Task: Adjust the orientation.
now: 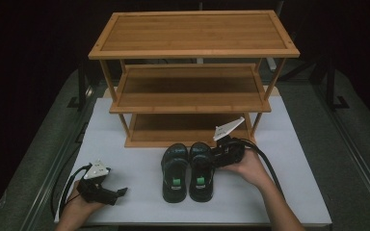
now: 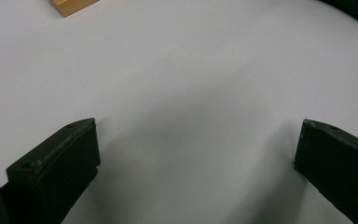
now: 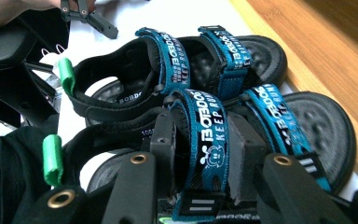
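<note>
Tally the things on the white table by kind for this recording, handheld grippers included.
Sandals: 2, left one and right one
Wooden rack: 1, with three shelves
Handheld grippers: 2, left gripper and right gripper, its jaws around a strap of the right sandal
Total: 5

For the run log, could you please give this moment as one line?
right hand-held gripper: jaws astride strap of right sandal | left hand-held gripper: open, empty | shelf rack: empty
</note>
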The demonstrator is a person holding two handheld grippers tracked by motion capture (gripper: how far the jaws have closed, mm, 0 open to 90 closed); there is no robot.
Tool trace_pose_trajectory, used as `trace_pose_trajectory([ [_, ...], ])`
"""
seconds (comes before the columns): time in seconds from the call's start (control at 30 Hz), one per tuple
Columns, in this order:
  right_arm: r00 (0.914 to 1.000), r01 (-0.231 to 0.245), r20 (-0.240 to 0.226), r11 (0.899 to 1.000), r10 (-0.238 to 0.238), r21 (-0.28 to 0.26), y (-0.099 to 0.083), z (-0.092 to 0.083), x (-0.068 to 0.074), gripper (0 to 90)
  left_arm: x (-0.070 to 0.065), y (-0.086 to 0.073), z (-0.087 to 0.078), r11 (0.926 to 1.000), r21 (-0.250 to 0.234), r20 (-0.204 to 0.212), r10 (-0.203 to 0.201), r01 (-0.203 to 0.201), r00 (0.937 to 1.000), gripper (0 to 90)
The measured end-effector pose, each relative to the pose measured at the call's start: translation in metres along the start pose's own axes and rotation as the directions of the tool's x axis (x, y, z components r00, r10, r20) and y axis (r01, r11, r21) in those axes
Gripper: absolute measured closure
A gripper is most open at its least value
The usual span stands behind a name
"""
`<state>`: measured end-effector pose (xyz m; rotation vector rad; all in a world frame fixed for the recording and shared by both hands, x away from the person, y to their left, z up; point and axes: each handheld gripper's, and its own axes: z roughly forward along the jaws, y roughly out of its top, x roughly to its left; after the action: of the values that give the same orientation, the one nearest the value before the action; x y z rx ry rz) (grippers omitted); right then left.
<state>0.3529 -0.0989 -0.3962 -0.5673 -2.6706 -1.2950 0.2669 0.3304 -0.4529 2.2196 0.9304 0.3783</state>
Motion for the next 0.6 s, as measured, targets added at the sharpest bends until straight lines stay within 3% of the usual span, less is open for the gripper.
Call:
trace_pose_trajectory([
  [0.2,1.0,0.002,0.002,1.0,-0.002,-0.012,-0.002,0.001,-0.001,64.6,0.0,0.0,0.0,1.0,0.001,0.001,0.0,0.0,1.0,0.0],
  [0.3,0.9999,0.005,0.015,1.0,-0.004,-0.024,-0.002,0.0,0.001,51.9,0.0,0.0,0.0,1.0,0.0,0.001,-0.002,0.002,1.0,0.0],
  [0.5,0.9953,0.026,0.095,0.998,-0.021,-0.056,-0.002,-0.011,0.009,40.5,0.001,0.0,-0.001,0.9999,-0.006,0.013,-0.009,0.009,0.9999,0.0],
  [0.6,0.9923,0.035,0.121,0.997,-0.026,-0.075,-0.003,-0.018,0.015,39.5,0.002,0.002,-0.005,0.9988,-0.044,0.042,-0.018,0.02,0.999,4.6],
])
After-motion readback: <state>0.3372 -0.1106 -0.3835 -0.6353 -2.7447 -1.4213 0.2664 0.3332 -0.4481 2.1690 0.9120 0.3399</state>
